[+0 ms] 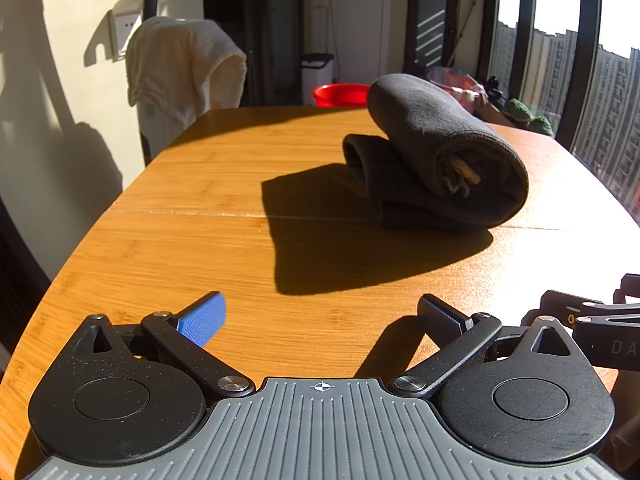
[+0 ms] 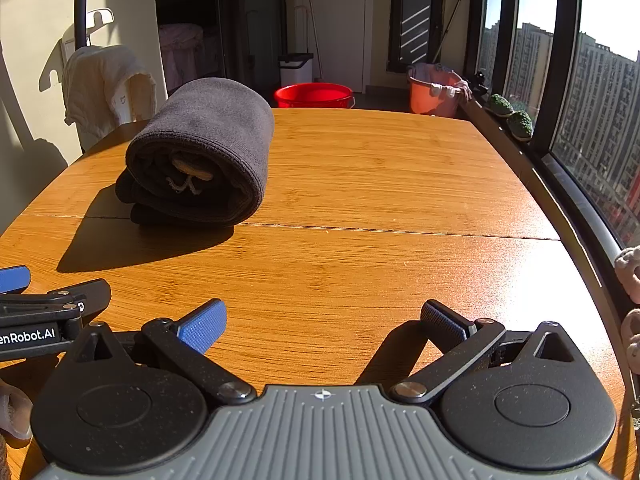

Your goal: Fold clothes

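Both the left gripper (image 1: 320, 320) and right gripper (image 2: 322, 322) hover wide open and empty at the table's (image 2: 380, 184) near edge, apparently finished with the folded dark garment (image 2: 200, 152) mid-table.

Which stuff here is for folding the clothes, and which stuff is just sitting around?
For the job:
- dark folded garment on the wooden table
- left gripper, open
- right gripper, open

Just around:
- white towel draped behind the table
- red basin
- orange bucket
- white bin
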### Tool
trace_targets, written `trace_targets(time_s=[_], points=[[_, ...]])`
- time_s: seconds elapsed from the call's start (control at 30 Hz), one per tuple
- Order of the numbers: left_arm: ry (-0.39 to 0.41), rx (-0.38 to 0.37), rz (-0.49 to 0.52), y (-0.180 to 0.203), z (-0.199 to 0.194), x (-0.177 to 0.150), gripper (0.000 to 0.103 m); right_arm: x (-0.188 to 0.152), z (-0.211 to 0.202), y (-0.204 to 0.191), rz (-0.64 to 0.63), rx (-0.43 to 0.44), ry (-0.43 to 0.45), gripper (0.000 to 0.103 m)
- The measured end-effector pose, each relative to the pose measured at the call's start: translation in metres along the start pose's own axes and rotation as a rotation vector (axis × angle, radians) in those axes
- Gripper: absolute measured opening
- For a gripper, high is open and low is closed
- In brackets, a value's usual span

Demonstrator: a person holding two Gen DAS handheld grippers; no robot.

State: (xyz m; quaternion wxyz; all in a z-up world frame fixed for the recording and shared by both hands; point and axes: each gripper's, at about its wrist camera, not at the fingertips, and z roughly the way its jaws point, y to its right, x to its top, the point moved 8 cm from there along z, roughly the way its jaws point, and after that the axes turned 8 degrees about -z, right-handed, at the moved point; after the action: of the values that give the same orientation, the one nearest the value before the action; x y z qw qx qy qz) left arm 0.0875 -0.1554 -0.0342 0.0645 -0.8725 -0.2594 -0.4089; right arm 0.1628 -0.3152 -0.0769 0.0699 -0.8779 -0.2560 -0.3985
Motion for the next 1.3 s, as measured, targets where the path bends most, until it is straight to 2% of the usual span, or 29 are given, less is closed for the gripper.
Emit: trace_targets(time_s=[1.3], points=[[0.001, 0.009, 0.0, -0.0004, 0.0001, -0.0006, 0.103, -0.0004, -0.0006, -0.0001, 0.003, 0.004, 0.002, 0.103]])
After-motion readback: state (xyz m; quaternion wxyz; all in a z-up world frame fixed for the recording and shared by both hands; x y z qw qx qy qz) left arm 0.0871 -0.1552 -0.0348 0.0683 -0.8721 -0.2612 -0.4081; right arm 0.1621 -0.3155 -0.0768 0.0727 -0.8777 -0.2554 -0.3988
